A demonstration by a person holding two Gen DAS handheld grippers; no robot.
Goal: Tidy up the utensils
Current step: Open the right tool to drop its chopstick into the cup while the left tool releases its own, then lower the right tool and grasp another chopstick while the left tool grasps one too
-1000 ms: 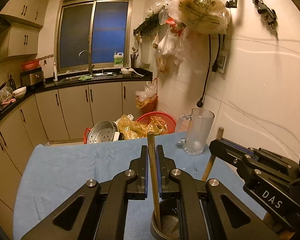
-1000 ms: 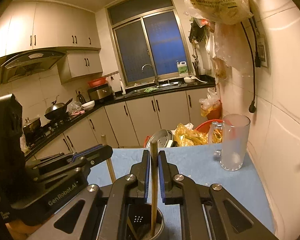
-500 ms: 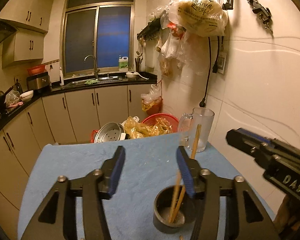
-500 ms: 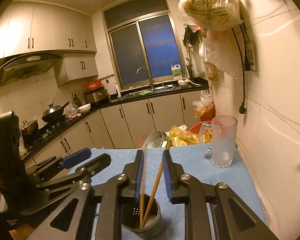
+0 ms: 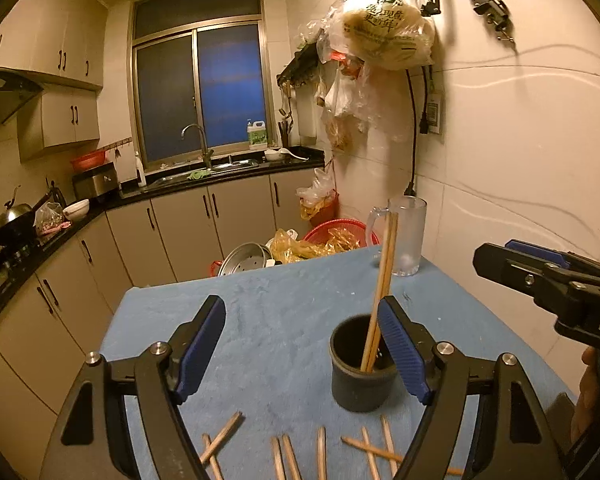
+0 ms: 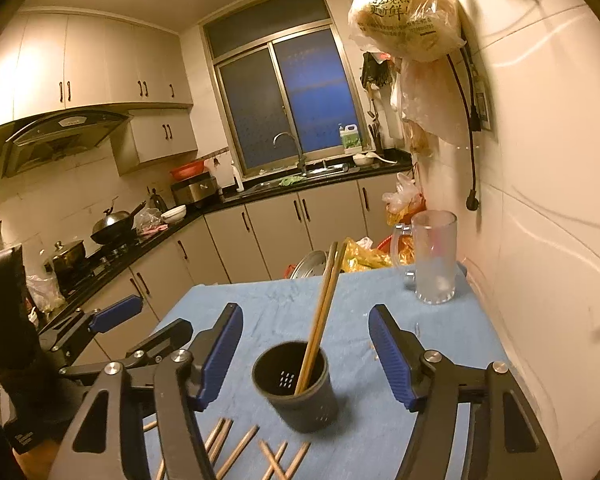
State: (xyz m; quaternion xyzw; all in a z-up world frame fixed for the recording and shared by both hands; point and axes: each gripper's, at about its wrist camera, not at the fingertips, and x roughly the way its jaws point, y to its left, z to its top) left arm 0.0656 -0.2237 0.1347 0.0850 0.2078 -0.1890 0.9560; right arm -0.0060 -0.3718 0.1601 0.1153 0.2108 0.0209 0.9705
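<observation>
Right wrist view shows two chopsticks (image 6: 322,312) standing in the dark holder (image 6: 296,390), tops leaning up-right, between both grippers' just-opened, empty fingers (image 6: 220,354).

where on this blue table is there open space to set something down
Free: the blue cloth between the dark holder and the far edge, left of the glass mug. Crowded: the near edge, strewn with loose chopsticks, and around the holder.
</observation>
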